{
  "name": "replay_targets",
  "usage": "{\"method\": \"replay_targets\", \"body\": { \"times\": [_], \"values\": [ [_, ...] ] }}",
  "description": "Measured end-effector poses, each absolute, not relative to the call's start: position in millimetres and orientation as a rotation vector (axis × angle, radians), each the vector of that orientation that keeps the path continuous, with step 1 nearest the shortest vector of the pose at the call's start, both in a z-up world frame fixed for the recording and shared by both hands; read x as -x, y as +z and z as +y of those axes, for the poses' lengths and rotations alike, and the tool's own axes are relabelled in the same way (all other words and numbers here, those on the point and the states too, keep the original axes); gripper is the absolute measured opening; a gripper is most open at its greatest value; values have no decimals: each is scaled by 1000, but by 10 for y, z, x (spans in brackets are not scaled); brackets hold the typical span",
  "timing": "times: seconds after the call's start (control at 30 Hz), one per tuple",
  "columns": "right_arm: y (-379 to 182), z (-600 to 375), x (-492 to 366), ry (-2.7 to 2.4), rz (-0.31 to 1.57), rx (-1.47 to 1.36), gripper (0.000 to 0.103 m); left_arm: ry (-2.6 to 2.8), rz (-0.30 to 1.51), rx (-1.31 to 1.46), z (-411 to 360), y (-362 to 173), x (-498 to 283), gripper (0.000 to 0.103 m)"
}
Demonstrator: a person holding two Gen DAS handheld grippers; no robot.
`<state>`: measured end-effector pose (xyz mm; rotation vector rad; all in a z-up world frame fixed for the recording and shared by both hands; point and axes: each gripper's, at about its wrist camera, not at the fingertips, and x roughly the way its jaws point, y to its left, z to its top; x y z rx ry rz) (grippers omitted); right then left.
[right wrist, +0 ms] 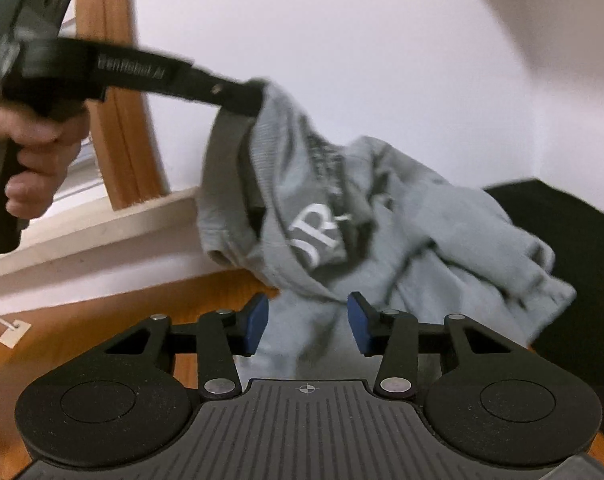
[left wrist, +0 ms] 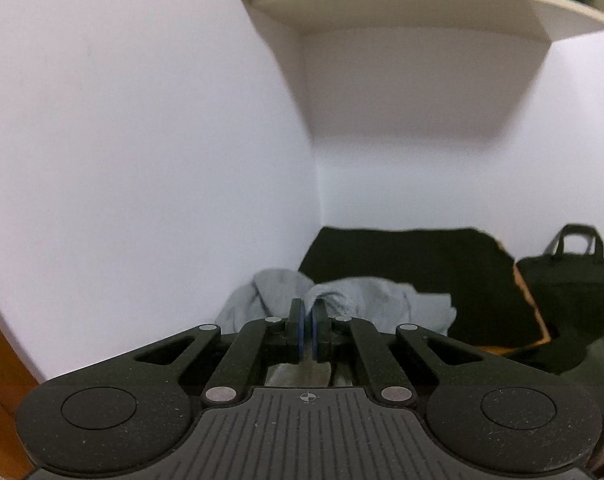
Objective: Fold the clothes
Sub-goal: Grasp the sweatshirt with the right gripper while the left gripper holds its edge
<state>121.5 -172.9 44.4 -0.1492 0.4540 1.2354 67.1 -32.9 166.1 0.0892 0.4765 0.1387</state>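
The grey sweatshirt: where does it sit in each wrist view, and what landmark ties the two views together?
Left wrist: grey sweatshirt low centre, pinched in the left gripper.
Right wrist: sweatshirt centre, hanging above the open right gripper.
Shared landmark: black mat.

Soft, dim indoor light; fisheye bending at edges; right view motion-blurred
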Motion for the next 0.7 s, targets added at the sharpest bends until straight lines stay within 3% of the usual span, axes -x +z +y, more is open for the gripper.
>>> {"method": "replay_targets", "body": {
  "times": [0.17, 0.23, 0.33, 0.43, 0.5, 0.7],
  "values": [
    [504, -1433, -1214, 1221, 374, 189, 41, 104, 437, -81, -360, 1777, -628, 3],
    [546, -1365, -1258, 1232, 373, 185, 23, 105, 441, -82, -358, 1764, -641, 3],
    [579, -1364, -1372, 1202, 376, 164, 13, 115, 464, -79, -329, 1696, -686, 3],
    [585, -1406, -1519, 1141, 383, 135, 11, 112, 499, -53, -238, 1559, -726, 6],
    [588, -1434, -1618, 1099, 388, 115, 11, 113, 520, -44, -204, 1431, -727, 25],
    [457, -1498, -1953, 983, 493, 111, 14, 116, 559, -8, -106, 1093, -586, 28]
  ]
}}
